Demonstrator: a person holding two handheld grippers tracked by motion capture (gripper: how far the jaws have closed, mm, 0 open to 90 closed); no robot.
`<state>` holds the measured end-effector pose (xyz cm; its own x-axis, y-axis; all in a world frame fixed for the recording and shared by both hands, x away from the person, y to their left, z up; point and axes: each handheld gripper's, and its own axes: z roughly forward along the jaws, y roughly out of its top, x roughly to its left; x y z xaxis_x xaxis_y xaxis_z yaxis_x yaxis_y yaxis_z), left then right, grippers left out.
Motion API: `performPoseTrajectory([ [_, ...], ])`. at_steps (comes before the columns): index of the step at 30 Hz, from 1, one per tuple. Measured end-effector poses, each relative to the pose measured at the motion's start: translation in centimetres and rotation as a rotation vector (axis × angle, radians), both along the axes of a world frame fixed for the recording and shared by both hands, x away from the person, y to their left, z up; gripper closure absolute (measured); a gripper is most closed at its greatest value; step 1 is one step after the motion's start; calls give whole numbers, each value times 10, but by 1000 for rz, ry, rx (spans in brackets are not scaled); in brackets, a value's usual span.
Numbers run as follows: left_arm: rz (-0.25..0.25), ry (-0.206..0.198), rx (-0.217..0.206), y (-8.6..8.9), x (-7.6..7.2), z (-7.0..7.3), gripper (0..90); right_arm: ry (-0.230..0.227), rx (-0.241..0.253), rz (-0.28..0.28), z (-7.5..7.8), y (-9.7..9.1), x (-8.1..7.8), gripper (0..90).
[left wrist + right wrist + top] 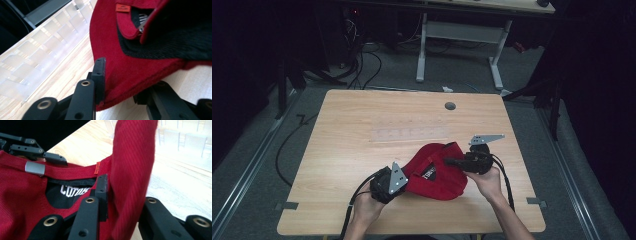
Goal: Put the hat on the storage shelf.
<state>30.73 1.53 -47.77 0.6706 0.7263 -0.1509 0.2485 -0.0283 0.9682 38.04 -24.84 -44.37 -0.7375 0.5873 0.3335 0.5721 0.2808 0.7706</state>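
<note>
Red cap held between two grippers, lower centre of table

Left gripper point(398, 181), lower centre-left: jaws clamped on the brim edge of the red cap point(437, 172). Right gripper point(451, 161), centre-right: jaws straddling a raised fold of cap cloth, pads at the fabric. Beyond: clear plastic tray point(409, 134), then bare table point(362, 110) to far edge.

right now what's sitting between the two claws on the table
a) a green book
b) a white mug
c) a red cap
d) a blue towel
c: the high view shows a red cap on the wooden table, with the left claw at its near-left edge and the right claw at its far-right side; each gripper view shows red fabric between its own black jaws.
</note>
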Motion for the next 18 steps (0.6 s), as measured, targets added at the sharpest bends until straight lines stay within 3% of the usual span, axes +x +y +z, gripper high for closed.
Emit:
performPoseTrajectory([
  [11,-57,20,9,-4,-2,4,796,-18,17,-46,3,-9,3,705],
  [18,-81,33,29,-4,-5,5,838,-35,80,-105,6,-20,6,624],
])
